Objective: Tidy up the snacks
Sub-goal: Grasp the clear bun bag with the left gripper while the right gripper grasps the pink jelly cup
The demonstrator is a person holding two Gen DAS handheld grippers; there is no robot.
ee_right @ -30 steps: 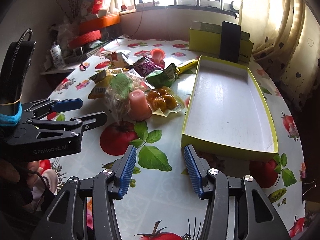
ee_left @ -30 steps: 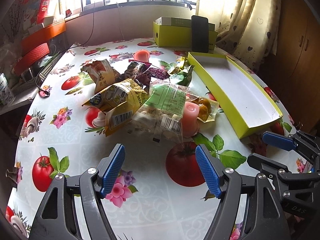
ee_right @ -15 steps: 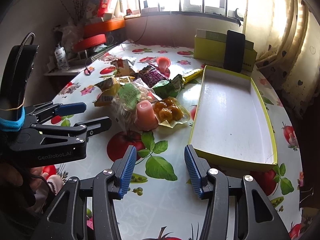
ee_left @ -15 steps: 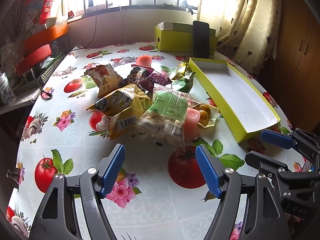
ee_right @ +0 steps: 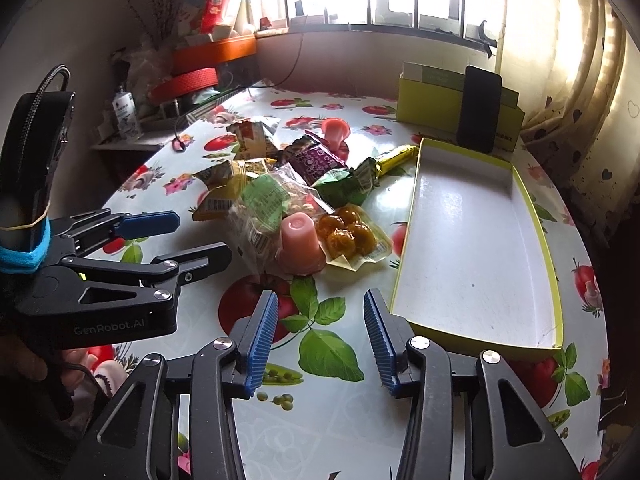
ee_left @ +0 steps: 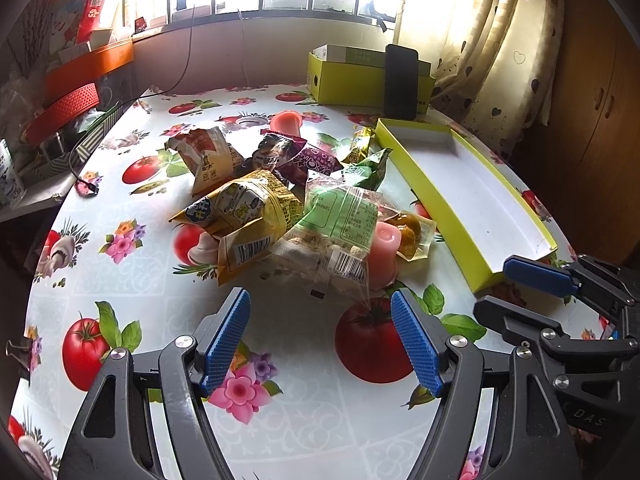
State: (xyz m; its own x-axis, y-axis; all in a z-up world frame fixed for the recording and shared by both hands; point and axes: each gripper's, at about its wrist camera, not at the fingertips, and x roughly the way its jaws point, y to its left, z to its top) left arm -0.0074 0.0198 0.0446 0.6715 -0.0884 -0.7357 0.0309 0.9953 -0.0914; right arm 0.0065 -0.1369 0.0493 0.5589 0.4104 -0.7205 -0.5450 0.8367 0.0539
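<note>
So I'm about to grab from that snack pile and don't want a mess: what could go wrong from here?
The left gripper is open near the clear packet, which overlaps the yellow bag and pink jelly cup; pulling it may drag them. The cup could roll. The right gripper could bump the tray.

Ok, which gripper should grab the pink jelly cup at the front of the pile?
Probably the right gripper. It is open, the pink jelly cup stands just ahead of it, and the empty yellow tray lies on its side. The left gripper, also open, faces the clear packet instead.
</note>
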